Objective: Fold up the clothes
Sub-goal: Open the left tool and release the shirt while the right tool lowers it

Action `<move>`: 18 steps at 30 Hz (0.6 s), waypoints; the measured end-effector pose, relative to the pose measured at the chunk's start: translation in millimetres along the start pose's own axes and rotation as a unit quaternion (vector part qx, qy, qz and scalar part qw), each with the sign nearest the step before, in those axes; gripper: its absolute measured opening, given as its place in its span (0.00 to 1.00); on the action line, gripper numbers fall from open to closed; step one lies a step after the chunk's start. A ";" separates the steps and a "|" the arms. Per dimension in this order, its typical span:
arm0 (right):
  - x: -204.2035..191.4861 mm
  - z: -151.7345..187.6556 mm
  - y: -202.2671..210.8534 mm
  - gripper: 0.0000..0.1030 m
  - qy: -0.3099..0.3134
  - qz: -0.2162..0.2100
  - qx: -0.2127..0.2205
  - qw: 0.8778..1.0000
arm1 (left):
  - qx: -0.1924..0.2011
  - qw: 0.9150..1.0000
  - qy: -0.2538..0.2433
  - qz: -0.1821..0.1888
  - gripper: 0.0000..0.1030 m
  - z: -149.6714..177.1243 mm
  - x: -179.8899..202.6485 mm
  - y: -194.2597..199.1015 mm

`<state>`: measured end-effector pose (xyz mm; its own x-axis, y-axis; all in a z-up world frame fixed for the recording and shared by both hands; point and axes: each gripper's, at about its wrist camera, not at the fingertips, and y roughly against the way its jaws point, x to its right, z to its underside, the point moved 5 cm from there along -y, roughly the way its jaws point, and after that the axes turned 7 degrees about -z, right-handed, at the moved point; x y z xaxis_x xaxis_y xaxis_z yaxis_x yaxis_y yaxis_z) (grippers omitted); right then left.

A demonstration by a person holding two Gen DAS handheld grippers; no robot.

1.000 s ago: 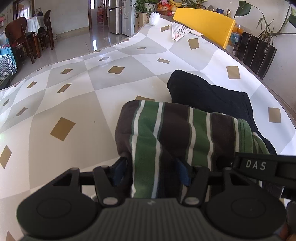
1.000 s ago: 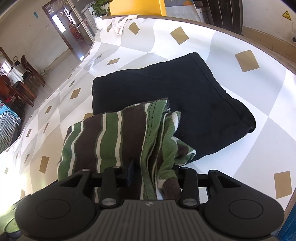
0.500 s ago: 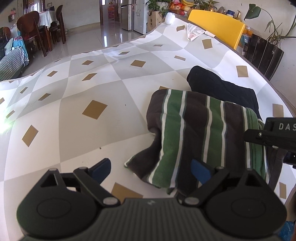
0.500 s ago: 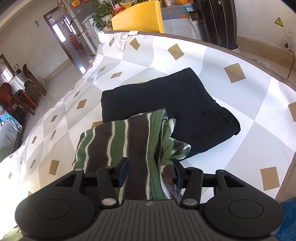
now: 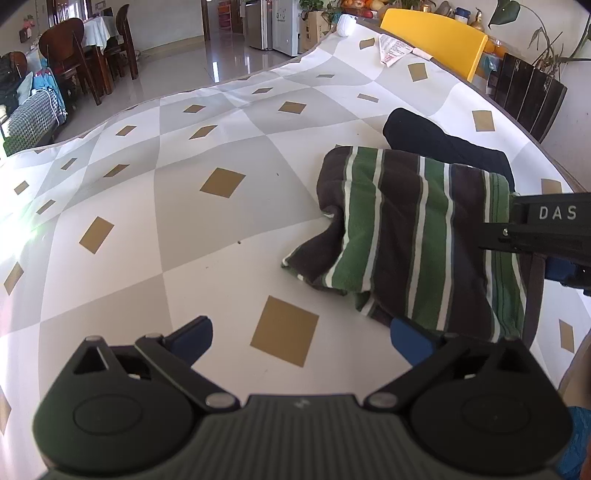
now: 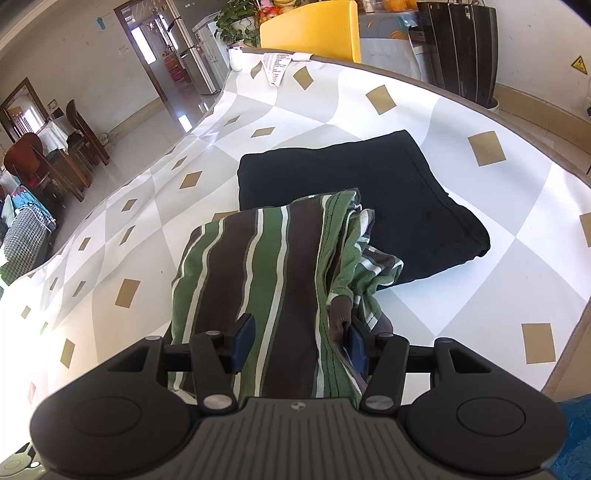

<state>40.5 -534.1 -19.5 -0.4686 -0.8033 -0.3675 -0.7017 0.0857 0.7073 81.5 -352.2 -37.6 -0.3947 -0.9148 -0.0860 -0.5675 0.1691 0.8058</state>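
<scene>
A folded green, brown and white striped garment [image 5: 413, 236] lies on the checked tablecloth [image 5: 184, 221], its far end resting on a folded black garment [image 5: 436, 140]. My left gripper [image 5: 301, 330] hangs over bare cloth to the left of the striped garment's near corner. Its jaws are opening wide with nothing between them. In the right wrist view the striped garment [image 6: 258, 266] runs between the jaws of my right gripper [image 6: 301, 332], which are opening. The pads stand beside the fabric and no longer squeeze it. The black garment [image 6: 369, 192] lies beyond.
A yellow chair [image 6: 314, 29] stands at the table's far end, and a white paper label [image 5: 391, 48] lies near it. A black slatted planter [image 5: 528, 92] stands off the right edge. Dark wooden chairs [image 5: 74, 55] are far left. The table edge [image 6: 576, 332] curves close on the right.
My left gripper let go of the striped garment, spread wide and drew back over bare cloth. My right gripper's jaws widened around the garment's right side and pulled back a little.
</scene>
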 end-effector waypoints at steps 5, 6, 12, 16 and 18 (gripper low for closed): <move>-11.5 9.7 3.4 0.51 0.018 -0.007 -0.010 1.000 | -0.005 1.000 0.006 -0.003 1.00 13.5 -13.3 9.3; -14.9 11.7 4.3 0.51 0.024 -0.009 -0.012 1.000 | -0.006 1.000 0.009 -0.003 1.00 16.4 -16.5 11.3; -36.2 23.3 7.3 0.51 0.055 -0.015 -0.020 0.998 | -0.015 0.999 0.030 -0.007 1.00 34.5 -39.8 21.6; -49.9 31.5 7.2 0.52 0.072 -0.017 -0.028 0.997 | -0.021 0.998 0.052 -0.011 1.00 49.0 -60.6 27.7; -56.7 36.4 6.2 0.53 0.079 -0.019 -0.033 0.996 | -0.024 0.998 0.062 -0.014 1.00 58.6 -73.3 30.5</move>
<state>43.2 -466.5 -16.2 -0.3494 -0.8881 -0.2986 -0.6775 0.0193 0.7353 50.8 -258.5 -41.1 -0.2860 -0.9575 -0.0376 -0.5410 0.1290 0.8311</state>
